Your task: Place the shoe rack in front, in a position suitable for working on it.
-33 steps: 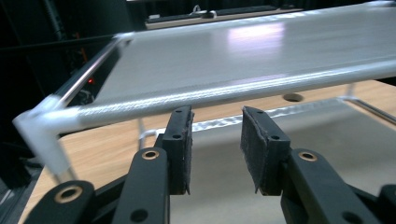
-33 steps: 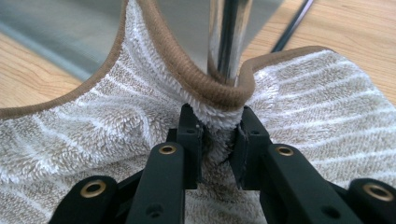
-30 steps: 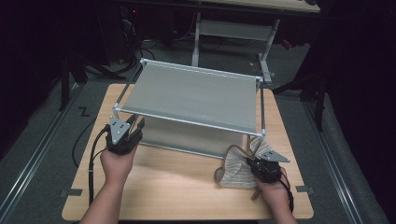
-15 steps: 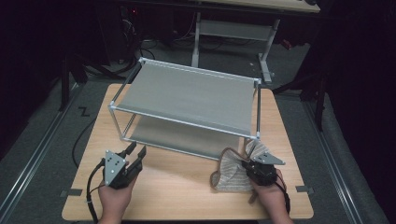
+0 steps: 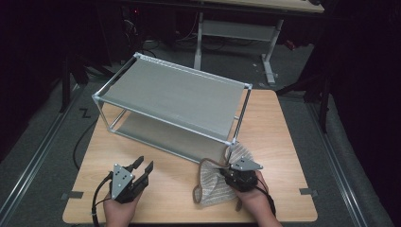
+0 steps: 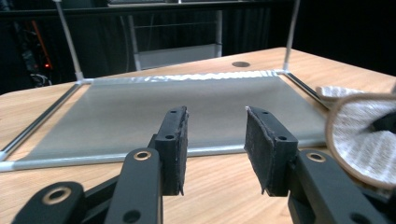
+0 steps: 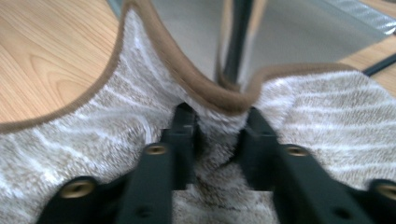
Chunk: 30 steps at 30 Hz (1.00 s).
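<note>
A beige striped towel point(image 5: 210, 189) with a brown hem lies crumpled on the wooden table, against the front right post of a two-shelf metal rack point(image 5: 175, 94). My right gripper point(image 5: 228, 172) rests on the towel, jaws pinching a bunched fold point(image 7: 218, 128) near the hem, with the rack post point(image 7: 238, 42) just beyond. My left gripper point(image 5: 144, 164) sits near the table's front left, open with nothing between its pads point(image 6: 215, 126). It faces the rack's lower shelf point(image 6: 177, 107), with the towel point(image 6: 359, 140) at its right.
The table point(image 5: 279, 127) has bare wood left of and in front of the rack. Cables trail off the left edge. A second desk frame point(image 5: 236, 28) stands on the grey floor beyond the table.
My left gripper has drawn back from the rack's front left corner toward the near table edge. The right gripper has stayed on the towel.
</note>
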Each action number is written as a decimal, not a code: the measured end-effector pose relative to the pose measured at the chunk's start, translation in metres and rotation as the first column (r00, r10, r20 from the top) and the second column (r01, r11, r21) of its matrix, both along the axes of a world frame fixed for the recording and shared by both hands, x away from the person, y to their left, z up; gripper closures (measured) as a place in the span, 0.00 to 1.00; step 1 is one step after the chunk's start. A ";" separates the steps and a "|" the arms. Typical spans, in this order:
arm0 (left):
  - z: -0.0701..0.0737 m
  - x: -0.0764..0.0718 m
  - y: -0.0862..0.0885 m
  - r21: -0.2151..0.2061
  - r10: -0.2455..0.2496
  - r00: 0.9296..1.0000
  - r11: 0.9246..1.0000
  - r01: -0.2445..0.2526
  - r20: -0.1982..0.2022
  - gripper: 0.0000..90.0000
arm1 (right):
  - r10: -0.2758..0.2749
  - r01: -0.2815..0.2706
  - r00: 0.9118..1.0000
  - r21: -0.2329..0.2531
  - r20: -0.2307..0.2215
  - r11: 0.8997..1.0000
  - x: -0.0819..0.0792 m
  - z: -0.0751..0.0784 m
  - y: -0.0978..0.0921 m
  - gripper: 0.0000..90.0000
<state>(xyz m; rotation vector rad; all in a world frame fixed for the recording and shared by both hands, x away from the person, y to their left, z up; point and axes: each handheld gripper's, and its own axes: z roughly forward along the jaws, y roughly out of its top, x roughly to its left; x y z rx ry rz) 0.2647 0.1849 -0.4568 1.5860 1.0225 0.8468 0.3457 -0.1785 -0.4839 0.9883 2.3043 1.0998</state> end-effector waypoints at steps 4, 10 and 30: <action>-0.002 -0.001 -0.005 0.016 -0.017 1.000 1.000 0.017 -0.005 0.65 | -0.022 0.022 1.000 0.029 0.003 0.999 -0.011 0.006 -0.011 0.60; -0.003 0.000 -0.009 0.015 -0.032 0.999 0.999 0.033 -0.013 0.65 | -0.103 0.103 0.995 0.004 -0.007 0.995 -0.030 0.005 -0.048 0.65; -0.007 0.002 -0.016 0.019 -0.058 0.998 0.998 0.058 -0.028 0.65 | -0.374 0.373 0.927 0.068 -0.002 0.925 -0.019 0.014 -0.111 0.55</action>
